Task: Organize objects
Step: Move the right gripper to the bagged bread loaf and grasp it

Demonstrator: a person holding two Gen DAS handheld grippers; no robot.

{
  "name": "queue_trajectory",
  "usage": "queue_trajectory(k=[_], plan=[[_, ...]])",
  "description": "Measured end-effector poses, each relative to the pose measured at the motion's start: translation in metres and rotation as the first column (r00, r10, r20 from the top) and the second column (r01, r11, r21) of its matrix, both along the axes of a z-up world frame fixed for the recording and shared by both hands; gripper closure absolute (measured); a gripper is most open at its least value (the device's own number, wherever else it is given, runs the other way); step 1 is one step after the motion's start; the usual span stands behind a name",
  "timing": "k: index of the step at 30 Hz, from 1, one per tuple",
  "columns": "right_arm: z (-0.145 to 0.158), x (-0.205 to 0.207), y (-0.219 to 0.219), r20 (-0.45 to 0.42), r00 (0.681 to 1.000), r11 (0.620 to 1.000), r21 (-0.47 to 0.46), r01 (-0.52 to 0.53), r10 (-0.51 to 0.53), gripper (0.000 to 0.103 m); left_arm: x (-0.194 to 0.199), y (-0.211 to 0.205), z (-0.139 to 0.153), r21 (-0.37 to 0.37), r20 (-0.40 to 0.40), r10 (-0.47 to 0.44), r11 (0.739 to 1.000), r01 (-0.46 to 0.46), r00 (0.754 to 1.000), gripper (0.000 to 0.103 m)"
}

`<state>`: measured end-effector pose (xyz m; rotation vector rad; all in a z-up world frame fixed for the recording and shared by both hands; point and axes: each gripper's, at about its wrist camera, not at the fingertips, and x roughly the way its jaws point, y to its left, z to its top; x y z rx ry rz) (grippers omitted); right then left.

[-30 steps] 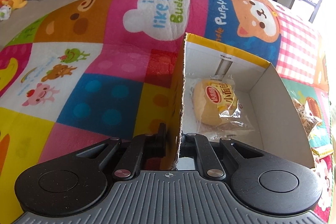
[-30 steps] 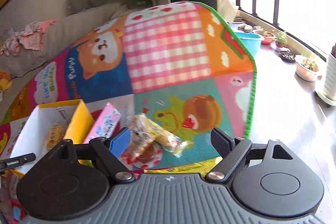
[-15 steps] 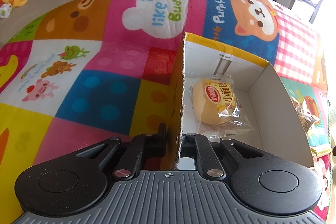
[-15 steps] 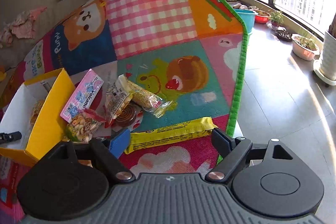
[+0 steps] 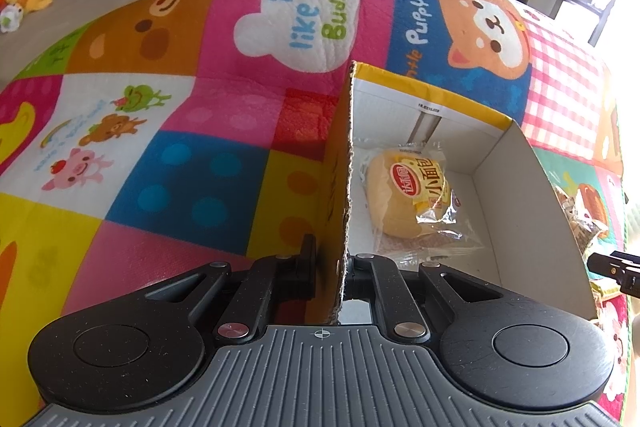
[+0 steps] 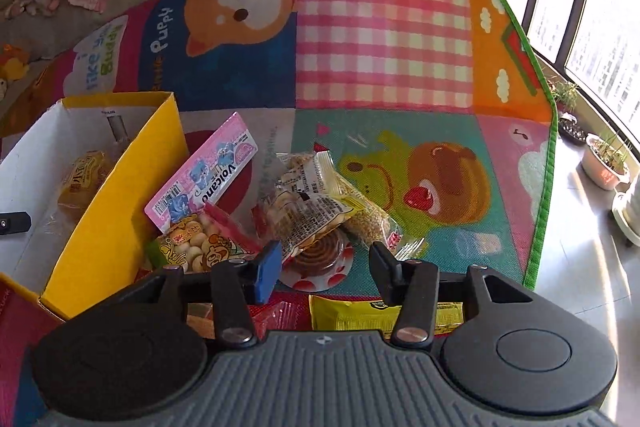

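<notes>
Two grippers are working: the left gripper [image 5: 330,263] is clamping the box [image 5: 340,187] wall at lower centre, while the right gripper [image 6: 326,265], jaws narrowing yet empty, is hanging over the snack packets [image 6: 304,215].

Play mat [image 6: 384,39]: patchwork of pink-white gingham, blue, orange, teal, green edging. Cardboard box [image 6: 116,211]: yellow outside, white inside. Bread packet [image 5: 416,195]: clear, yellow-red label. Flat packet [image 6: 204,179], left of centre: pink with blue figures. Bar wrapper [image 6: 360,315], bottom: yellow.
</notes>
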<state>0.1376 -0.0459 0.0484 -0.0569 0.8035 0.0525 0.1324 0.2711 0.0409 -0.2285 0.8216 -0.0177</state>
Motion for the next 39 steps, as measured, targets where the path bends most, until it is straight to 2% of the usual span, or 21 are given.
queue_trajectory(k=[8, 12, 14, 16, 19, 21, 24, 28, 30, 35, 39], plan=[[-0.005, -0.041, 0.0, -0.046, 0.998, 0.999, -0.019, -0.051, 0.05, 0.055, 0.0, 0.001, -0.001, -0.013, 0.002, 0.004, 1.0, -0.004, 1.0, 0.092], [-0.01, -0.065, -0.011, -0.158, 0.985, 0.992, 0.111, -0.057, 0.074, 0.055, 0.001, 0.001, -0.001, -0.012, 0.003, 0.004, 1.0, -0.004, 1.0, 0.092], [-0.011, -0.077, -0.011, -0.181, 0.977, 0.985, 0.156, -0.08, 0.108, 0.054, 0.001, 0.001, -0.001, -0.011, 0.003, 0.004, 1.0, -0.004, 1.0, 0.092], [-0.006, -0.087, -0.006, -0.158, 0.98, 0.986, 0.135, -0.096, 0.117, 0.052, 0.001, 0.001, -0.001, -0.011, 0.003, 0.004, 1.0, -0.004, 1.0, 0.092], [0.006, -0.095, 0.002, -0.099, 0.988, 0.989, 0.101, -0.11, 0.12, 0.04, 0.0, 0.001, -0.001, -0.007, 0.004, 0.003, 1.0, -0.003, 1.0, 0.092], [0.012, -0.097, 0.008, -0.078, 0.987, 0.986, 0.105, -0.132, 0.14, 0.031, 0.0, 0.0, -0.001, -0.005, 0.004, 0.003, 1.0, -0.003, 1.0, 0.092], [0.017, -0.098, 0.023, -0.056, 0.982, 0.979, 0.113, -0.171, 0.178, 0.023, -0.001, 0.0, -0.001, 0.001, 0.003, 0.001, 1.0, -0.001, 1.0, 0.093], [0.02, -0.099, 0.036, -0.026, 0.981, 0.974, 0.125, -0.188, 0.193, 0.017, -0.002, -0.001, -0.001, 0.004, 0.002, 0.0, 1.0, 0.0, 1.0, 0.093], [0.021, -0.1, 0.042, 0.0, 0.982, 0.979, 0.085, -0.187, 0.188, 0.016, -0.002, 0.0, -0.001, 0.002, 0.001, -0.002, 1.0, 0.002, 1.0, 0.092], [0.013, -0.1, 0.045, 0.036, 0.988, 0.982, -0.119, -0.146, 0.151, 0.014, -0.004, 0.002, -0.001, -0.011, 0.0, -0.004, 1.0, 0.004, 1.0, 0.092], [0.014, -0.102, 0.024, 0.04, 0.996, 0.99, -0.121, -0.077, 0.083, 0.014, -0.005, 0.002, -0.001, -0.008, 0.002, -0.004, 1.0, 0.004, 1.0, 0.092]])
